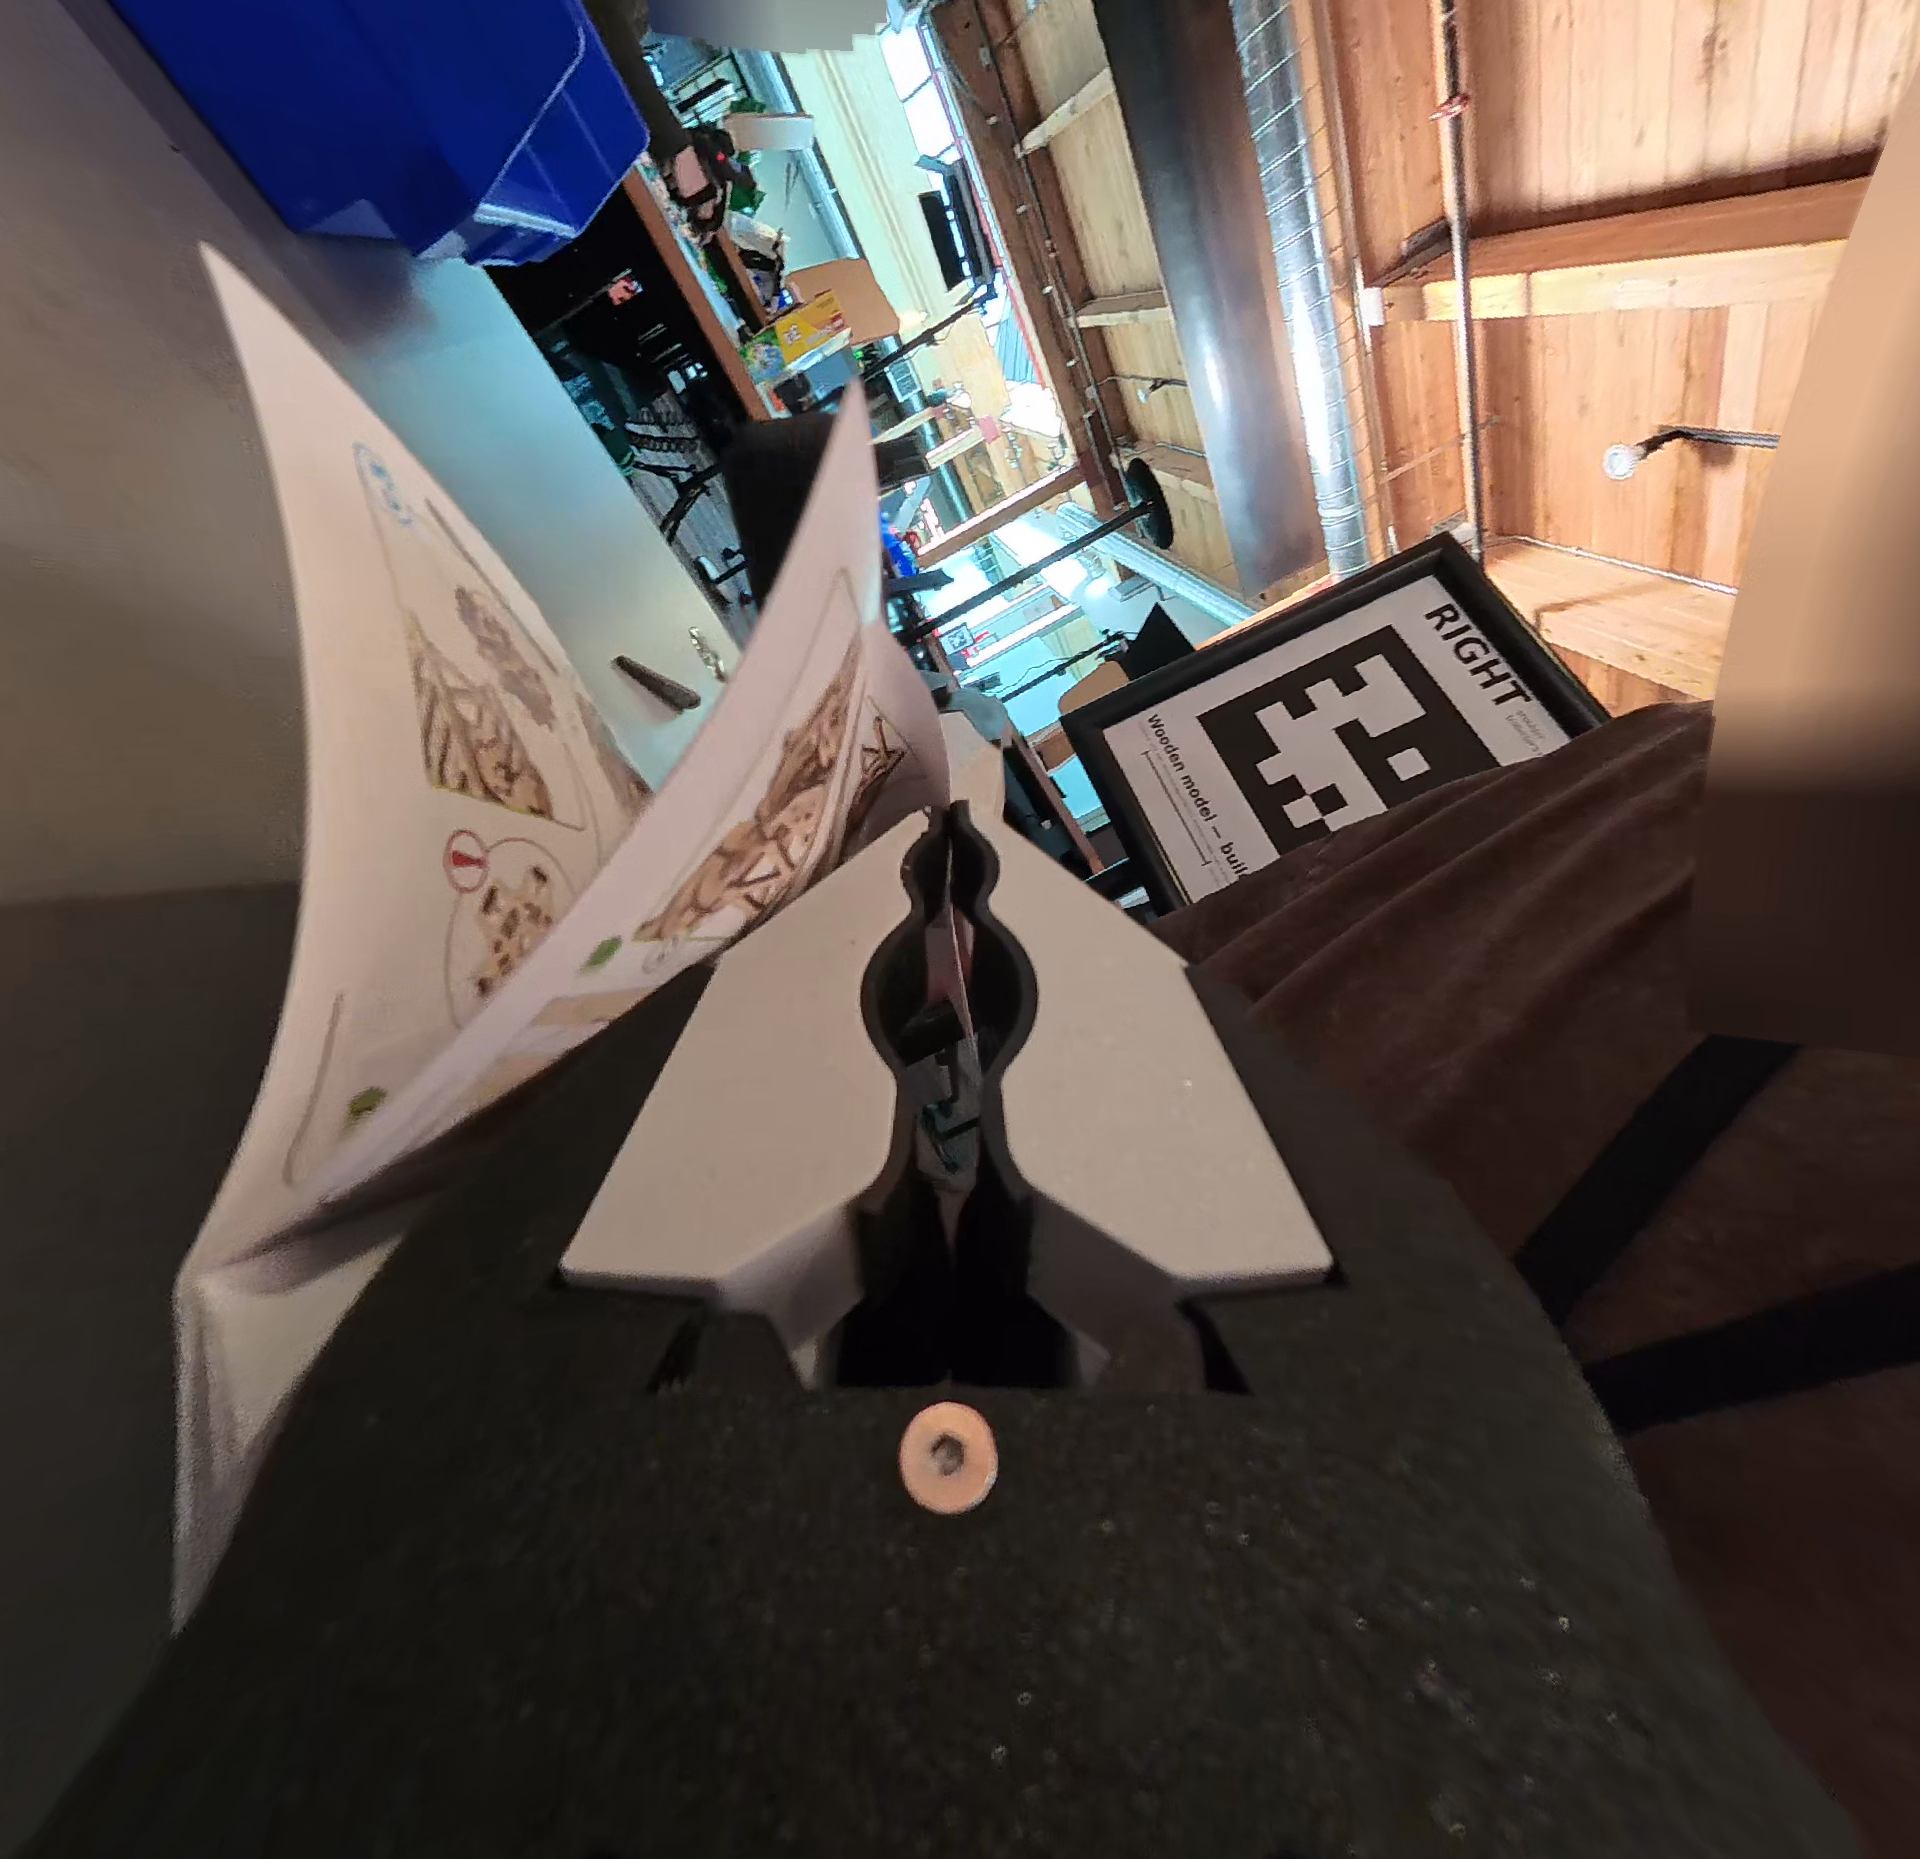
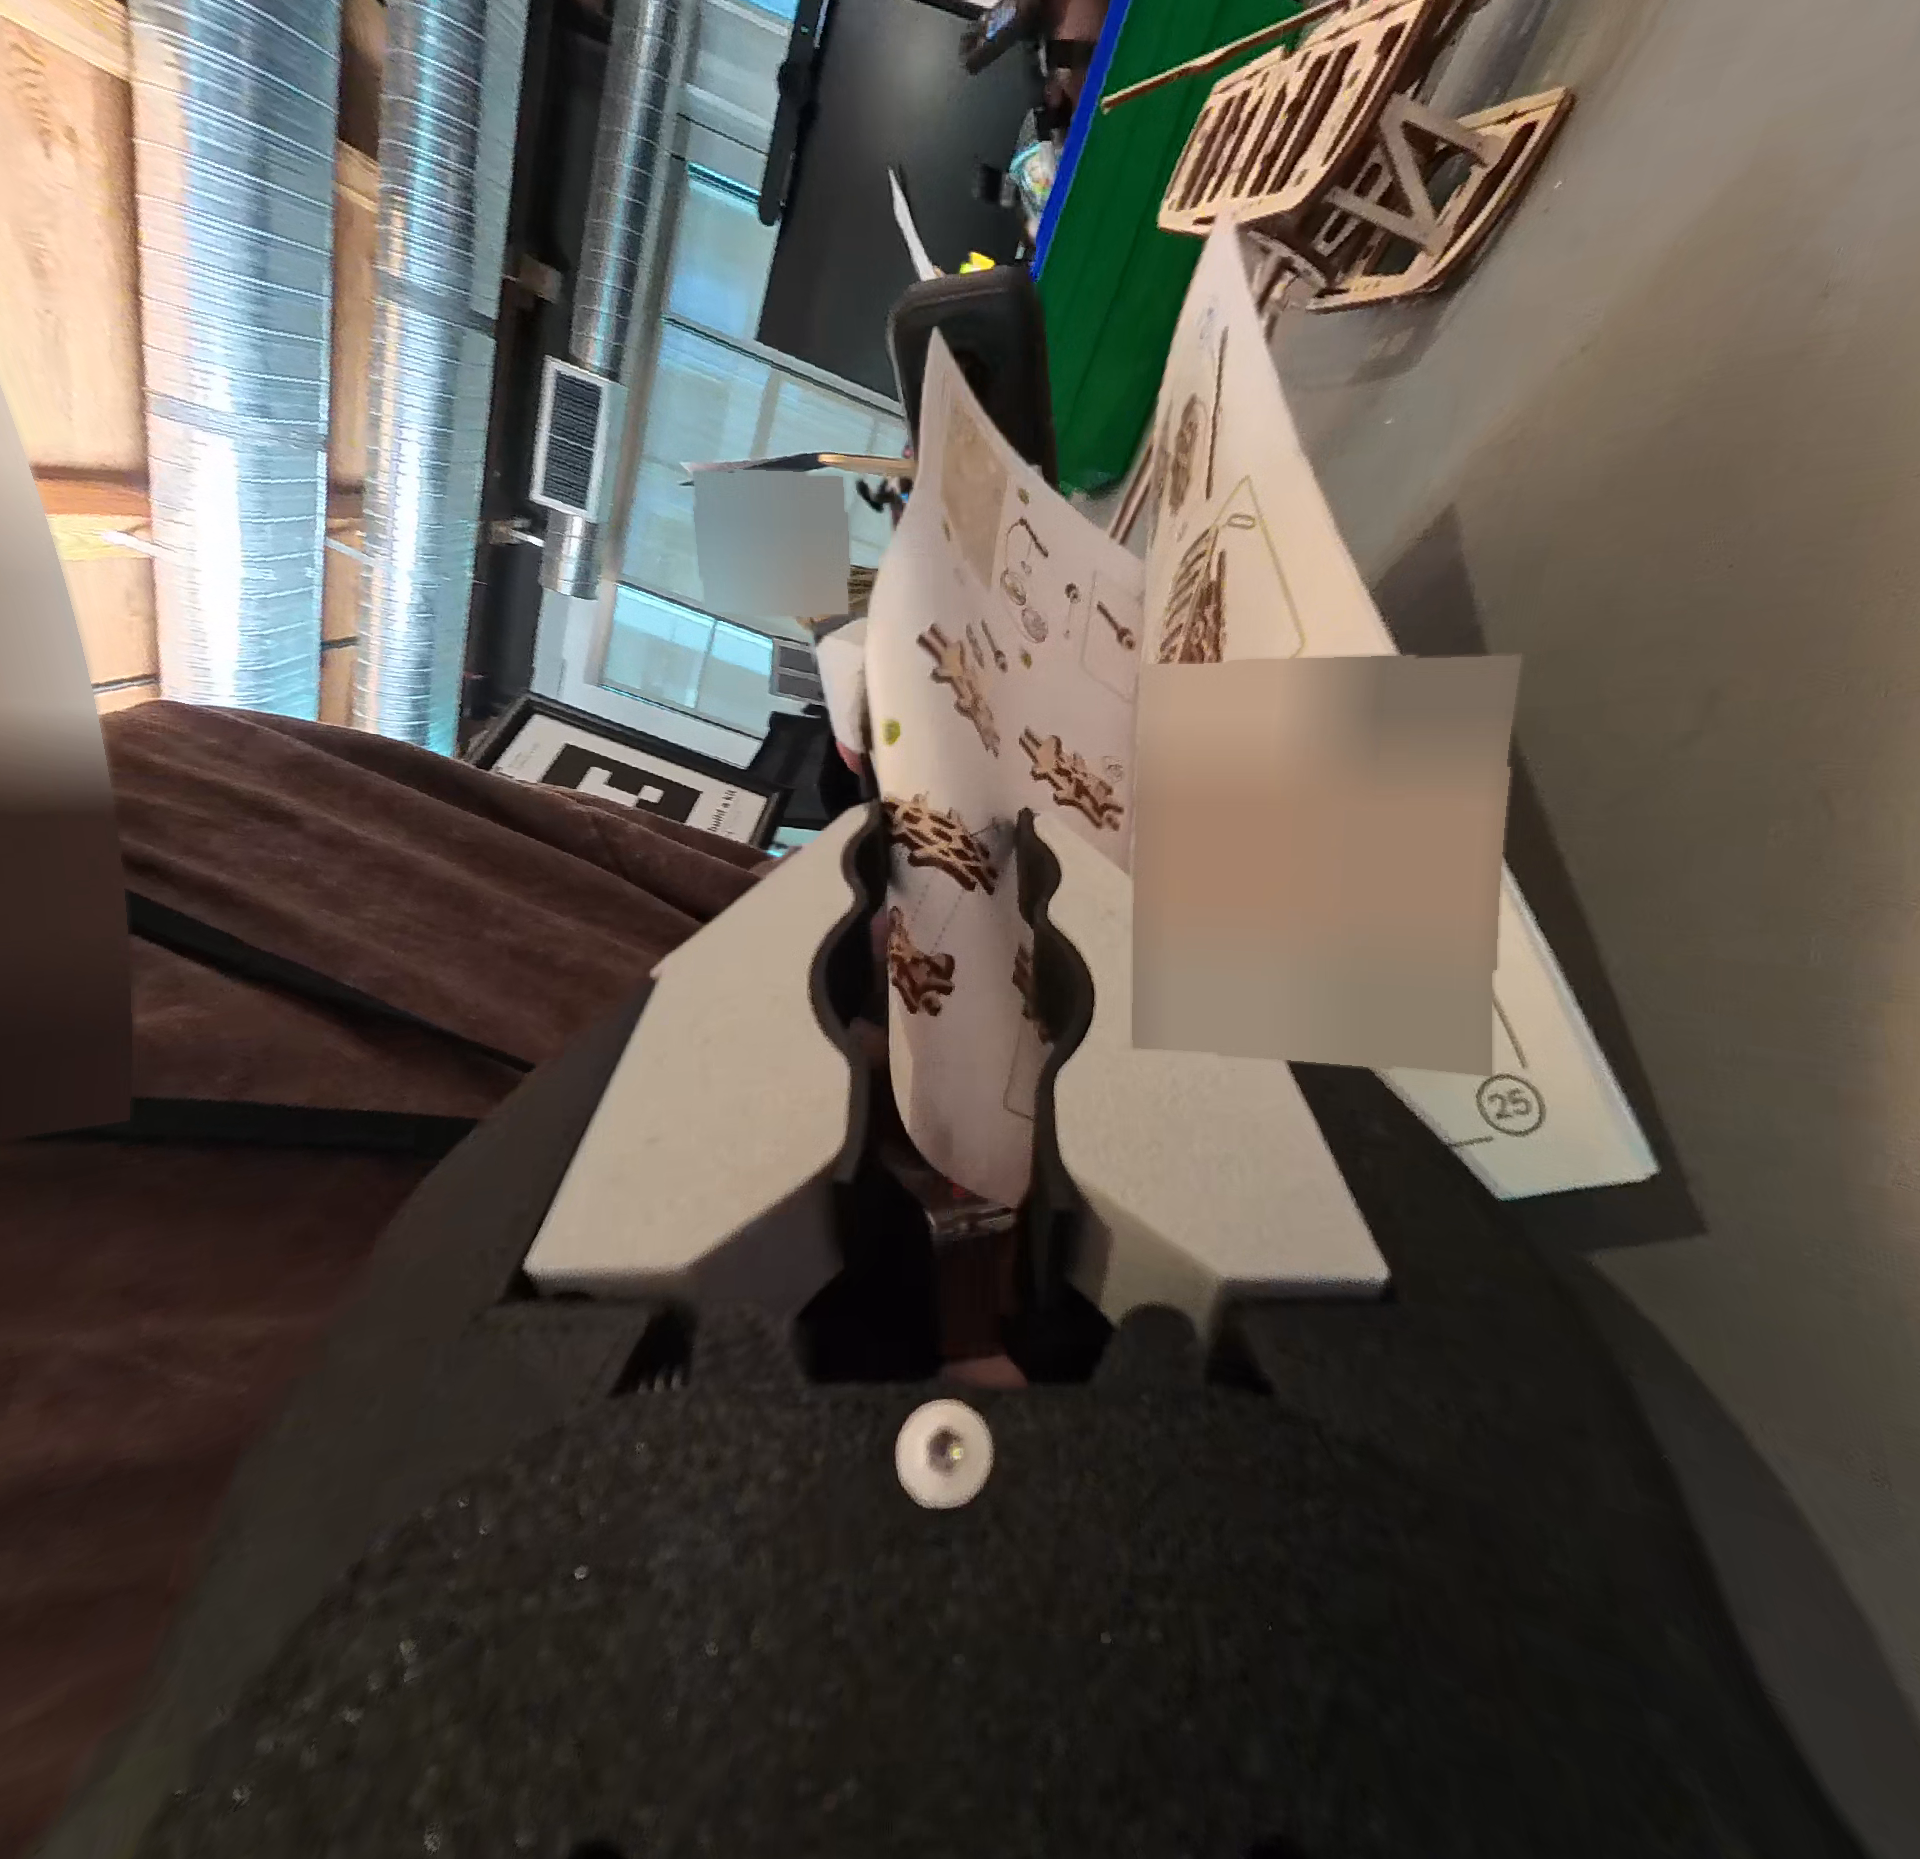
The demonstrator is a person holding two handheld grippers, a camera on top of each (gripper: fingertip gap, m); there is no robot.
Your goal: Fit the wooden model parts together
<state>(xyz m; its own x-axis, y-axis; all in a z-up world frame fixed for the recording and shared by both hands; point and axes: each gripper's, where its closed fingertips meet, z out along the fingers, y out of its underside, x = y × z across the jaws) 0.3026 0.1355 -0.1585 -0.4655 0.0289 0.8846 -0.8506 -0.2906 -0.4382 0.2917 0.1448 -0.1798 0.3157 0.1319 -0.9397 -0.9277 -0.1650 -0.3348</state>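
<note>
Paper booklet page (image 1: 748,822) sits pinched in my left tool (image 1: 951,822), its tips nearly touching; my right tool (image 2: 951,833) gapes narrowly around another page (image 2: 997,666). Wooden model parts (image 2: 1340,157) lie on the bench (image 2: 1714,459) far ahead, right of it

Print on framed sign (image 1: 1340,729), booklet (image 2: 1226,604).
</note>
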